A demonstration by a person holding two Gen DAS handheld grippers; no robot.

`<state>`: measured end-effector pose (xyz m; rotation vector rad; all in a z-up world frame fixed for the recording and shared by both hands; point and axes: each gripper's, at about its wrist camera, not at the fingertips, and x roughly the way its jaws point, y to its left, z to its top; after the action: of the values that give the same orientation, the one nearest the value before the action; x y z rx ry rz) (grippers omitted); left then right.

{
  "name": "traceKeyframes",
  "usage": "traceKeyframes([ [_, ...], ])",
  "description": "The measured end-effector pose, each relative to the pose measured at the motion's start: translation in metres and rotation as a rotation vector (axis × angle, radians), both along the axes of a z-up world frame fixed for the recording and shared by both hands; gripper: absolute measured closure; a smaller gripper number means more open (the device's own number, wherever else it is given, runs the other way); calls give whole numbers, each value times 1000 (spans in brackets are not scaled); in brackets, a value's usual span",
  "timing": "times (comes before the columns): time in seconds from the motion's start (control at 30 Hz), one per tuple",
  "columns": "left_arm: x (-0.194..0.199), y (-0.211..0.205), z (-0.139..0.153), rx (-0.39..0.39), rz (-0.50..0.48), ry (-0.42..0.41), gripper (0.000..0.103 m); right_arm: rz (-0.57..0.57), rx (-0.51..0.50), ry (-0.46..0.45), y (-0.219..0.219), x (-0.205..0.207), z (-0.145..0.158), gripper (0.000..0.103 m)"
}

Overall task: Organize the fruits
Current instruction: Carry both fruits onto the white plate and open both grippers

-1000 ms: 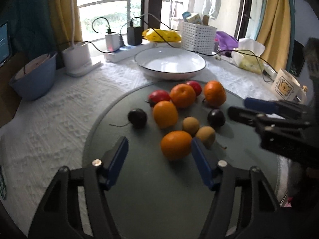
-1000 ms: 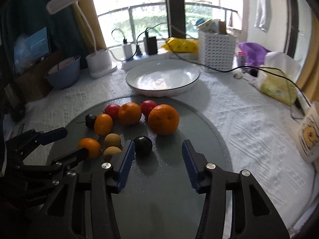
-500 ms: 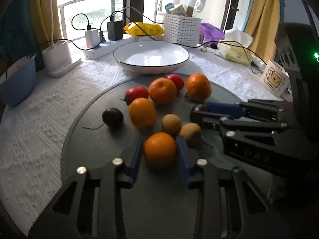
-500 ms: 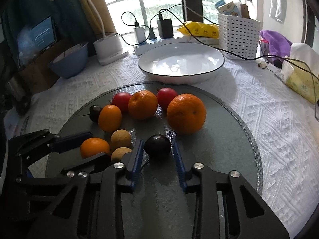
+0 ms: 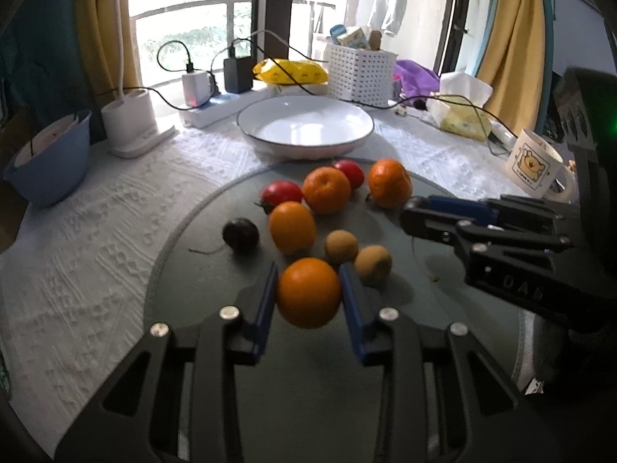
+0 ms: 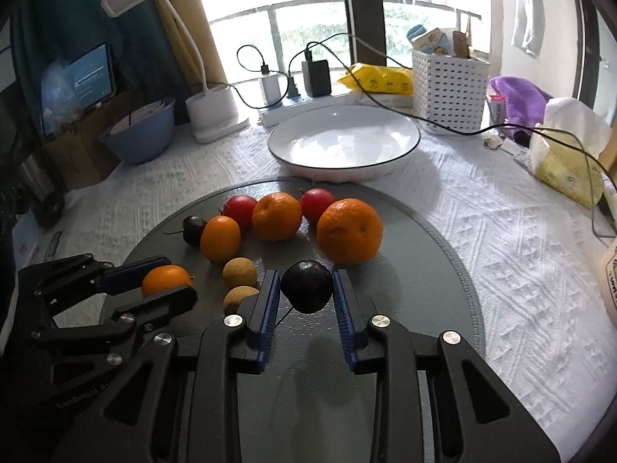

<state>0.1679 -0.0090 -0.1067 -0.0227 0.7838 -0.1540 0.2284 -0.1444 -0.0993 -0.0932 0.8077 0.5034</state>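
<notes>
My left gripper (image 5: pixel 308 293) is shut on an orange (image 5: pixel 308 292) and holds it just above the round grey mat (image 5: pixel 308 386). My right gripper (image 6: pixel 306 289) is shut on a dark plum (image 6: pixel 306 286), lifted off the mat (image 6: pixel 424 308). On the mat lie several oranges (image 6: pixel 350 230), two red fruits (image 6: pixel 240 207), two brown kiwis (image 6: pixel 239 272) and another dark plum (image 5: pixel 240 234). An empty white plate (image 6: pixel 343 142) stands behind the mat. The right gripper also shows in the left wrist view (image 5: pixel 420 216), the left gripper in the right wrist view (image 6: pixel 166 281).
A blue bowl (image 6: pixel 140 135), a white lamp base (image 6: pixel 212 115), chargers with cables (image 6: pixel 316 77), a white basket (image 6: pixel 449 81), a tissue pack (image 6: pixel 567 154) and a mug (image 5: pixel 536 166) ring the white tablecloth.
Both grippers moved forward and closed: the left on the nearest orange, the right on the dark plum. Both fruits now sit lifted between the pads.
</notes>
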Motion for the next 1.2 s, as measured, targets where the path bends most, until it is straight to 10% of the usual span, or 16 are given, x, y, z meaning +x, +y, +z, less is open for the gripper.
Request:
traceKeyframes([
  [1.2, 175, 30, 22, -57, 12, -53, 69, -13, -39, -97, 1, 152, 16, 72],
])
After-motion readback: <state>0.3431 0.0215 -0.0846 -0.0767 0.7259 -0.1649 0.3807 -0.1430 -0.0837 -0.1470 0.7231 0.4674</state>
